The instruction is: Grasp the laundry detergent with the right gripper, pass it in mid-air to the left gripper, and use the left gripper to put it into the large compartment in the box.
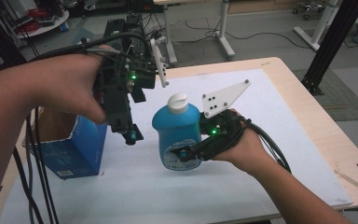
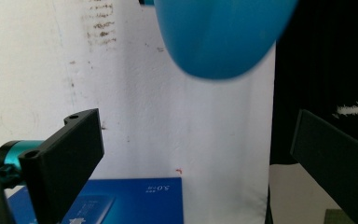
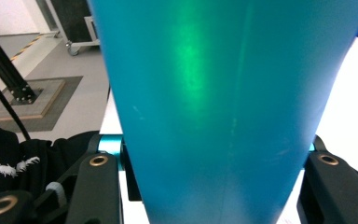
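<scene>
Blue detergent bottle with a white cap stands upright at the tabletop's centre, clamped low on its body by the right tool, whose jaws flank it in the right gripper view. The left tool hangs at the bottle's nine o'clock, jaws apart and empty, above a blue carton. Judging by that, the cap at twelve o'clock on the bottle's vertical axis is the left tool's nearest target.
</scene>
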`<act>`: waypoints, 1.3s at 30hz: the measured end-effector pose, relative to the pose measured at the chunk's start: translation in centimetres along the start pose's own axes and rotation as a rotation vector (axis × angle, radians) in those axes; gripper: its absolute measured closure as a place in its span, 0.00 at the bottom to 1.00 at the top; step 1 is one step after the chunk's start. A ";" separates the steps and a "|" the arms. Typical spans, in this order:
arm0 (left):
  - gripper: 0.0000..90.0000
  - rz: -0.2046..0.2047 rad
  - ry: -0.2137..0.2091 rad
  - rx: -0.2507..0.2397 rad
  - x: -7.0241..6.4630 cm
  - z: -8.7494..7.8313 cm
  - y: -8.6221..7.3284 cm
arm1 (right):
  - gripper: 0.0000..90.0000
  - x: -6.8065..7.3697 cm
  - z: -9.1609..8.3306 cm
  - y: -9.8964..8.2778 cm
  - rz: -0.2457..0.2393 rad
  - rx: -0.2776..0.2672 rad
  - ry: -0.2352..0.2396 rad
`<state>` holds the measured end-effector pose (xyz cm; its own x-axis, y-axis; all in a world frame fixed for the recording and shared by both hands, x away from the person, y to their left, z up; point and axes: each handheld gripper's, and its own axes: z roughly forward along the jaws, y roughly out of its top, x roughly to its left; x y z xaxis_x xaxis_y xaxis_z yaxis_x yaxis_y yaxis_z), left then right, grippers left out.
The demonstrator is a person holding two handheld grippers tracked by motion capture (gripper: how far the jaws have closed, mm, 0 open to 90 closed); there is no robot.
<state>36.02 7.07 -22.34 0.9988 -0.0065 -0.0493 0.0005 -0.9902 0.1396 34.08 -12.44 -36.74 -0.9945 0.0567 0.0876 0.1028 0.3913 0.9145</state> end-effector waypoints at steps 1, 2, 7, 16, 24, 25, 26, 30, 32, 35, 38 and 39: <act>0.03 0.008 -0.003 0.001 -0.1 0.1 0.3 | 0.51 0.1 0.2 0.1 -0.005 0.004 0.003; 0.03 0.006 -0.005 -0.002 -0.2 0.1 0.4 | 0.51 0.3 0.5 0.3 -0.009 0.003 0.008; 0.03 0.014 -0.015 -0.011 -0.4 0.2 0.9 | 0.51 0.6 1.4 0.7 -0.020 0.000 0.028; 0.03 0.023 -0.023 -0.005 -0.8 0.5 1.5 | 0.51 0.6 2.4 1.1 -0.016 -0.013 0.035; 0.03 0.020 -0.026 0.005 -0.9 1.0 1.7 | 0.51 0.3 3.6 1.5 -0.014 -0.011 0.046; 0.03 0.019 -0.027 0.006 -1.0 1.0 1.7 | 0.51 0.3 3.7 1.5 -0.014 -0.011 0.049; 0.03 0.015 -0.027 0.007 -1.0 1.1 1.7 | 0.51 0.3 3.8 1.6 -0.011 -0.011 0.049; 0.03 0.023 -0.020 0.011 -1.2 1.2 1.7 | 0.51 0.2 4.2 1.9 -0.013 -0.017 0.054; 0.03 0.018 -0.019 0.012 -1.2 1.2 1.6 | 0.51 0.2 4.3 2.0 -0.015 -0.019 0.058; 0.03 0.010 -0.012 0.017 -1.3 1.2 1.4 | 0.51 0.2 4.7 2.2 -0.015 -0.018 0.065; 0.03 0.010 -0.012 0.023 -1.3 1.4 1.3 | 0.51 0.2 5.1 2.2 -0.020 -0.017 0.067; 0.03 0.009 -0.011 0.026 -1.3 1.5 1.3 | 0.51 0.2 5.2 2.3 -0.019 -0.017 0.067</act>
<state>34.68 5.63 -23.56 0.9981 -0.0168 -0.0589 -0.0100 -0.9934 0.1141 34.21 -6.76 -36.68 -0.9953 -0.0122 0.0959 0.0843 0.3761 0.9227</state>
